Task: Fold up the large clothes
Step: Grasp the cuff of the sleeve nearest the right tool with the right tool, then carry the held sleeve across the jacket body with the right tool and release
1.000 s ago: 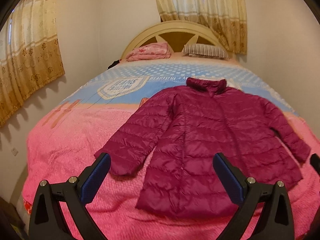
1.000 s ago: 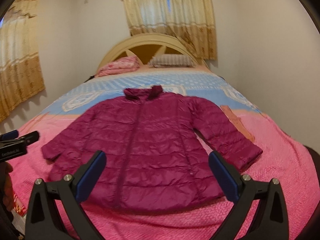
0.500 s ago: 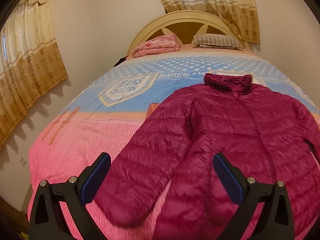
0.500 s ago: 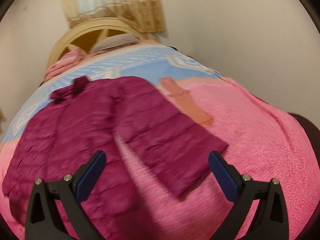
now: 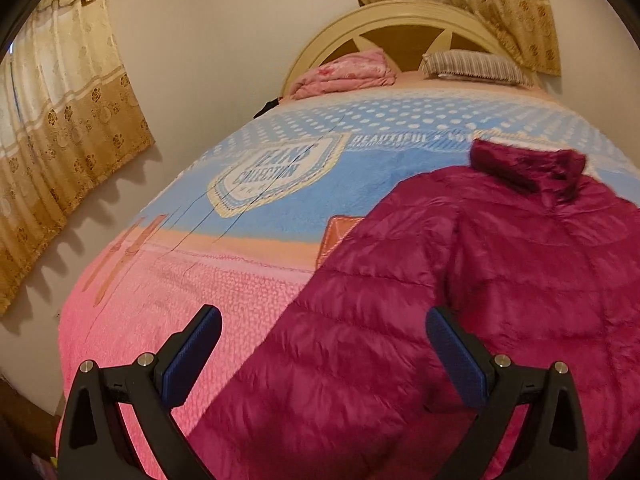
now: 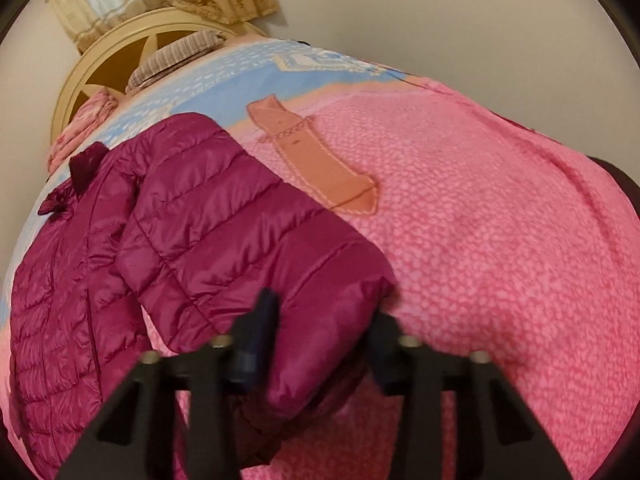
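A magenta quilted puffer jacket (image 5: 500, 280) lies flat on the bed, collar toward the headboard. In the left wrist view my left gripper (image 5: 324, 344) is open, its jaws astride the jacket's left sleeve (image 5: 320, 360), just above it. In the right wrist view the jacket (image 6: 80, 280) spreads to the left and its right sleeve (image 6: 240, 232) runs down to my right gripper (image 6: 320, 328). The right jaws have closed in around the sleeve cuff (image 6: 320, 352), which bunches between the blurred fingers.
The bed has a pink and blue blanket (image 5: 200, 272), also seen in the right wrist view (image 6: 480, 240). A striped pillow (image 5: 472, 66) and a folded pink quilt (image 5: 348, 72) lie by the cream headboard (image 5: 384, 24). Curtains (image 5: 60, 128) hang on the left wall.
Both grippers moved forward and down over the sleeves. The right gripper narrowed from wide open onto the right cuff. The left gripper stayed open.
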A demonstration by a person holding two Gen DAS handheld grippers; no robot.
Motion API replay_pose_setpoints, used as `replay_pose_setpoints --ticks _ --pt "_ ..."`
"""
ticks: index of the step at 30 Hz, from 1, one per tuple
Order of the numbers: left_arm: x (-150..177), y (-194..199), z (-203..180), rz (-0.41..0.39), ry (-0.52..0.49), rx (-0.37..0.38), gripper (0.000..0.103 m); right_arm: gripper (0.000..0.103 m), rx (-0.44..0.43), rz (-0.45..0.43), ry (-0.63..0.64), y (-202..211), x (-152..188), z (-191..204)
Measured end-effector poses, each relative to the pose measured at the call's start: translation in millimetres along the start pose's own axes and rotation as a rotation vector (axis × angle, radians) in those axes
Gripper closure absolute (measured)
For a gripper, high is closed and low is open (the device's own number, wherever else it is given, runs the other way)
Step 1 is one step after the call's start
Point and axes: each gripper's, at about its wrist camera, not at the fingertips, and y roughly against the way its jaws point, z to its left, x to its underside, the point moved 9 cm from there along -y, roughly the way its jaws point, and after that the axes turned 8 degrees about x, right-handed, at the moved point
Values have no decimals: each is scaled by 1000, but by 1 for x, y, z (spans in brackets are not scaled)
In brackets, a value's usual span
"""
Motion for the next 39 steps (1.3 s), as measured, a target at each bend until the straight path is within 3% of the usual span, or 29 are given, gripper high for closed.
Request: replay_pose_setpoints --ticks 4,8,17,27,34,39 --pt "0 -27 17 39 10 -31 1 85 12 -18 24 -3 -13 -4" --pt "-5 -43 29 52 22 -57 1 88 50 -47 50 -8 -36 -5" --pt "-11 -59 21 75 27 -13 1 90 64 -181 134 9 -99 34" --pt "-2 -65 -7 96 -3 37 1 90 -42 -276 289 28 -115 140" --pt "7 -64 5 108 24 44 1 90 -127 -316 446 41 -94 235" --pt "17 -58 16 96 20 19 1 90 -185 -309 555 38 -60 303"
